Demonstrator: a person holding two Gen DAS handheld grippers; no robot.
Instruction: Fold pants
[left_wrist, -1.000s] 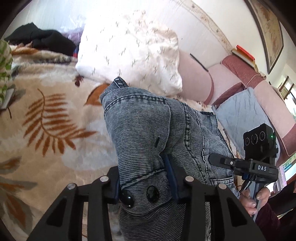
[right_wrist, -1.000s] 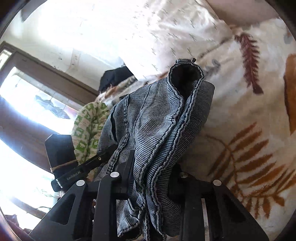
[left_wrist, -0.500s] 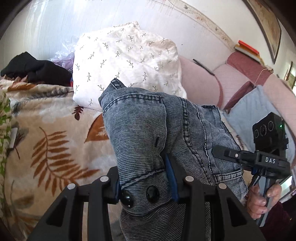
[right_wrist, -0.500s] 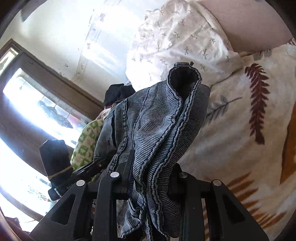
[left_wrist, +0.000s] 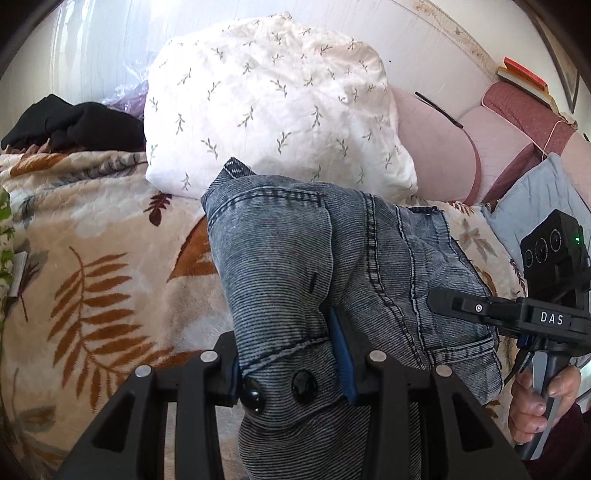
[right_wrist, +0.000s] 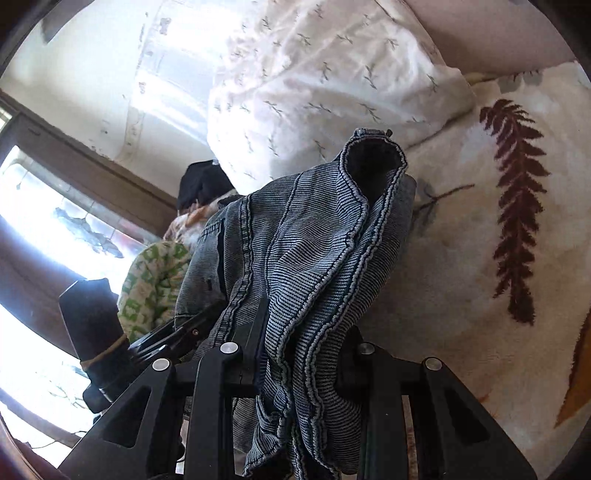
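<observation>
Grey-blue denim pants (left_wrist: 295, 258) hang bunched in the air above a bed. My left gripper (left_wrist: 291, 369) is shut on the waistband end, where two dark buttons show between its blue pads. In the right wrist view the pants (right_wrist: 317, 266) drape in thick folds, and my right gripper (right_wrist: 299, 354) is shut on a hemmed edge of them. The other gripper (left_wrist: 517, 314) appears at the right of the left wrist view, held by a hand (left_wrist: 532, 402).
A cream blanket with brown leaf prints (left_wrist: 92, 295) covers the bed under the pants. A white leaf-print pillow (left_wrist: 277, 110) lies just behind them, with pink cushions (left_wrist: 443, 155), black clothing (left_wrist: 70, 125) and a green-and-white cloth (right_wrist: 155, 284) around.
Both grippers have carried the pants across the bed towards the white pillow, which now looms larger. Both grips are unchanged.
</observation>
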